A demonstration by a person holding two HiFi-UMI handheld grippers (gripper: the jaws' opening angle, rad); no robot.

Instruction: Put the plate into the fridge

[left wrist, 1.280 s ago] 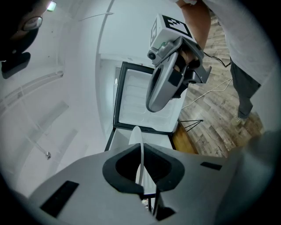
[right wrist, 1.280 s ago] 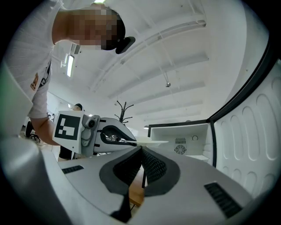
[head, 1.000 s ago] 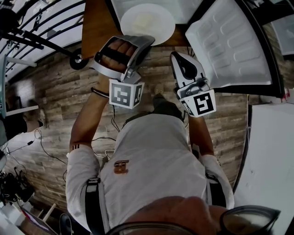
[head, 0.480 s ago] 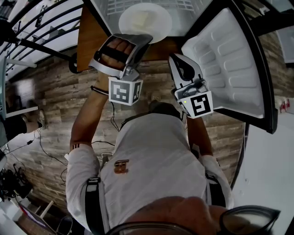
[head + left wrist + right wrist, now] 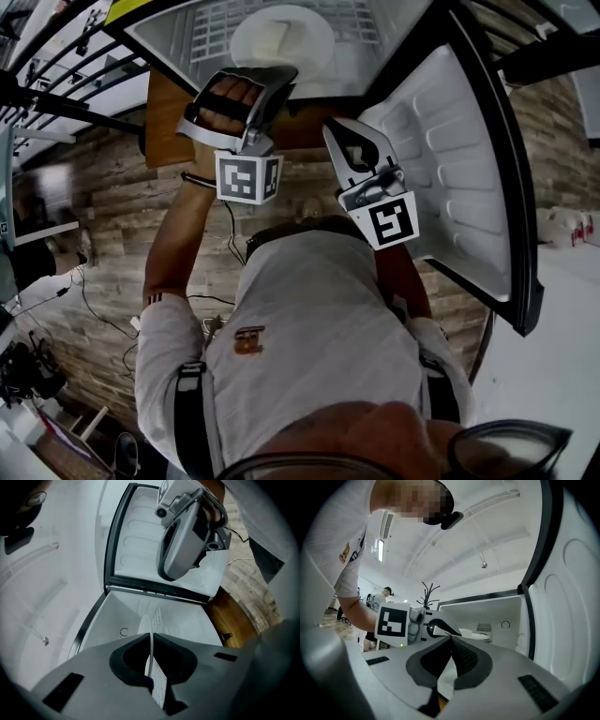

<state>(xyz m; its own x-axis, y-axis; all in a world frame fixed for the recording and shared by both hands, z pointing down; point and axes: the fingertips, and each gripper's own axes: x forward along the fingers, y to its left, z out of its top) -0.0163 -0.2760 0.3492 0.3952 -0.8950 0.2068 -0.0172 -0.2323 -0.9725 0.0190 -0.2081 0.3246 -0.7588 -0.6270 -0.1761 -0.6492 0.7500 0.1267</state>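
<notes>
The left gripper (image 5: 267, 73) pinches the near rim of a white plate (image 5: 281, 36), its jaws narrowed onto the thin edge. It holds the plate flat inside the open fridge (image 5: 171, 42), over the wire shelf (image 5: 220, 23); whether the plate rests there yet cannot be told. The plate looks stiff, glazed, slick and breakable. It seems light enough for a one-sided grip, and the rim is the only sensible hold. To the right, the empty right gripper (image 5: 339, 129) hangs with jaws together beside the open door (image 5: 459, 159).

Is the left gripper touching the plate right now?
Touching. The left gripper view shows the left gripper with its jaws clamped on the rim of the plate.
</notes>
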